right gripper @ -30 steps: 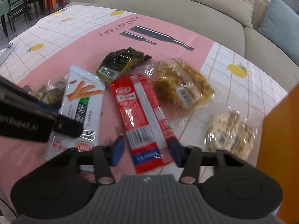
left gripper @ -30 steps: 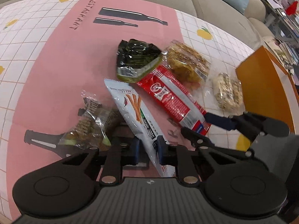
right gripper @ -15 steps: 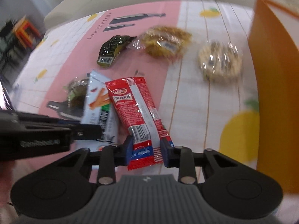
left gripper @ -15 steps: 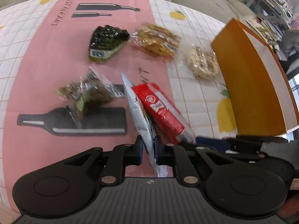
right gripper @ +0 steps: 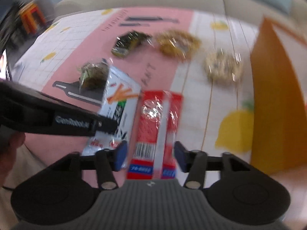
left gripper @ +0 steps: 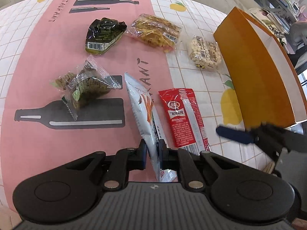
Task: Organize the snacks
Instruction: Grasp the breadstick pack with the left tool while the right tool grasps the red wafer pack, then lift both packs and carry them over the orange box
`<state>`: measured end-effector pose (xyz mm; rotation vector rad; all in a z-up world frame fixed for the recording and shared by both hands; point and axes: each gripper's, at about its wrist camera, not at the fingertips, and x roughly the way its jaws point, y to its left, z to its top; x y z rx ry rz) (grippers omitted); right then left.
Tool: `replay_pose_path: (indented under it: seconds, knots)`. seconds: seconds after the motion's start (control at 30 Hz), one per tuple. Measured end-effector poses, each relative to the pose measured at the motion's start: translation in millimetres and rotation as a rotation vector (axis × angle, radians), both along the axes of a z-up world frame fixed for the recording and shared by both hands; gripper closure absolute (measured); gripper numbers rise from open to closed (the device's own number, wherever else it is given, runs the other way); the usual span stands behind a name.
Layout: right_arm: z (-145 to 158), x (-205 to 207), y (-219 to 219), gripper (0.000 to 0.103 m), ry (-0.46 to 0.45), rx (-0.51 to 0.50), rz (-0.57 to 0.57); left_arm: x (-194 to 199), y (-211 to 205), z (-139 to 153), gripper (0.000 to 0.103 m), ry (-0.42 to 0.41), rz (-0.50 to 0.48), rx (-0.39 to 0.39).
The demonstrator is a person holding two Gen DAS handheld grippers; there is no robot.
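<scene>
My left gripper (left gripper: 152, 154) is shut on the lower end of a white snack packet (left gripper: 144, 115) printed with orange sticks; it also shows in the right wrist view (right gripper: 118, 107). A red snack packet (left gripper: 183, 117) lies flat on the tablecloth beside it. In the right wrist view the red packet (right gripper: 159, 122) lies between the fingers of my right gripper (right gripper: 150, 154), which stand open on either side, apart from it. The orange box (left gripper: 259, 72) stands open at the right.
On the pink and white tablecloth (left gripper: 38, 61) lie a dark green packet (left gripper: 104, 35), a clear bag of yellow crisps (left gripper: 155, 32), a clear bag of pale puffed pieces (left gripper: 204, 52) and a clear bag of dark green snacks (left gripper: 84, 85). A sofa runs along the far edge.
My right gripper has opened and let go of the red packet, which now lies flat on the cloth. My left gripper still holds the white packet.
</scene>
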<state>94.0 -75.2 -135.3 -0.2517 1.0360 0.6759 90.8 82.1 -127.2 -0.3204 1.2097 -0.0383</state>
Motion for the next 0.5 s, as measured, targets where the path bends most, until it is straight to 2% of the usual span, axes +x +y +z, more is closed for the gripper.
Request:
replay_pose_path:
  seconds: [0.1, 0.23, 0.3, 0.5]
  knots:
    - [-4, 7, 7, 0.042, -0.045, -0.052, 0.045, 1, -1, 0, 0.091, 0.003, -0.003, 0.004]
    - [-21, 22, 8, 0.042, 0.017, -0.066, 0.027, 4, -1, -2, 0.088, 0.012, 0.004, 0.000]
    - [-26, 23, 7, 0.043, 0.046, -0.043, 0.011, 6, -2, -4, 0.082, 0.016, 0.011, 0.006]
    - [-28, 12, 12, 0.049, -0.021, -0.060, 0.042, 13, -2, -11, 0.079, 0.012, 0.042, 0.012]
